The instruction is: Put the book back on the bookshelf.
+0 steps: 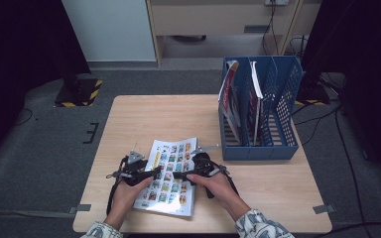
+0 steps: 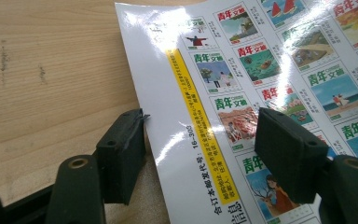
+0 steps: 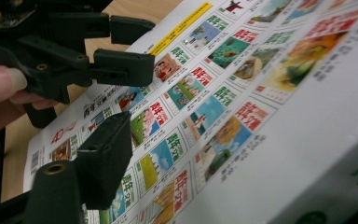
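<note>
1. The left claw (image 2: 200, 154) stands partly open astride the left edge of the magazine (image 1: 170, 174): one jaw sits on the bare wood just beside the edge, the other over the printed cover. Its pads do not press the pages.
2. The right claw (image 1: 178, 174) meets the magazine from the opposite side. In the right gripper view one black jaw hangs just above the cover while the magazine's right edge rises thick and blurred in front of the lens. The second jaw is hidden behind that edge, so I cannot tell whether this claw grips the magazine or only brackets it.
3. The magazine lies flat near the front of the bench (image 1: 144, 119), back cover up, with rows of small cover pictures and a yellow strip along one side.
4. Glare whitens part of the cover in the left gripper view.
5. A blue file rack (image 1: 283, 89) stands at the bench's far right with other magazines upright inside, well apart from both claws.
</note>
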A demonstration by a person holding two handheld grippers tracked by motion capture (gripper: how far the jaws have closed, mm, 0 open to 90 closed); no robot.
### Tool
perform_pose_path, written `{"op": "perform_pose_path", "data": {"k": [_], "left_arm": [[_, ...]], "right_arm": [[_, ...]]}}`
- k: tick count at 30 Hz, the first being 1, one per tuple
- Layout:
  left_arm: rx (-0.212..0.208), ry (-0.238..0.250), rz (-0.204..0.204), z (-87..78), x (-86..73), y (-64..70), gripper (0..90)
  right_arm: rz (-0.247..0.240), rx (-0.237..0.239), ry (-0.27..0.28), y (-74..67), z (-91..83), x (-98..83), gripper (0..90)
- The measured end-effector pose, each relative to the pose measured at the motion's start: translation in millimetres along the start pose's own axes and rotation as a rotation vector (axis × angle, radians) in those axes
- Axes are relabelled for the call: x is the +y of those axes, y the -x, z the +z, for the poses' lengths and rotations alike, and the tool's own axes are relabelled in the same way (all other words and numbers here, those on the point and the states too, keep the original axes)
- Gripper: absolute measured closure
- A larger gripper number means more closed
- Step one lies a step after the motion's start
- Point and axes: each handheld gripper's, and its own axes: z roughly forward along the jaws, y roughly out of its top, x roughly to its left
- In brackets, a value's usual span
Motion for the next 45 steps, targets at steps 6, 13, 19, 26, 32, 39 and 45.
{"op": "perform_pose_path", "data": {"k": [6, 13, 19, 26, 32, 39, 45], "left_arm": [[0.003, -0.002, 0.001, -0.1, 0.4, 0.4, 33.5], [0.014, -0.003, 0.005, -1.2, 1.2, 1.1, 35.0], [0.014, 0.007, -0.001, -4.3, 2.5, 1.5, 36.3], [-0.013, 0.074, -0.012, -8.8, 8.7, 3.8, 32.5], [-0.033, 0.159, 0.006, -14.4, 13.9, 1.7, 27.3], [-0.052, 0.153, -0.001, -12.2, 13.9, -5.0, 19.0], [-0.083, 0.109, 0.001, -4.0, 11.9, -5.7, 14.4]], "right_arm": [[0.020, -0.019, 0.008, -0.9, 4.0, -0.1, 25.5], [0.056, -0.009, 0.016, 1.3, 3.3, 1.2, 38.7], [0.104, -0.016, 0.047, 0.4, -2.3, 4.5, 53.4], [0.067, -0.055, 0.103, -6.6, -14.6, 14.9, 66.2], [-0.049, -0.089, 0.141, -18.3, -22.4, 23.1, 68.7], [-0.121, -0.121, 0.173, -25.1, -25.5, 26.8, 69.7], [-0.142, -0.141, 0.204, -20.8, -30.4, 27.9, 69.9]]}}
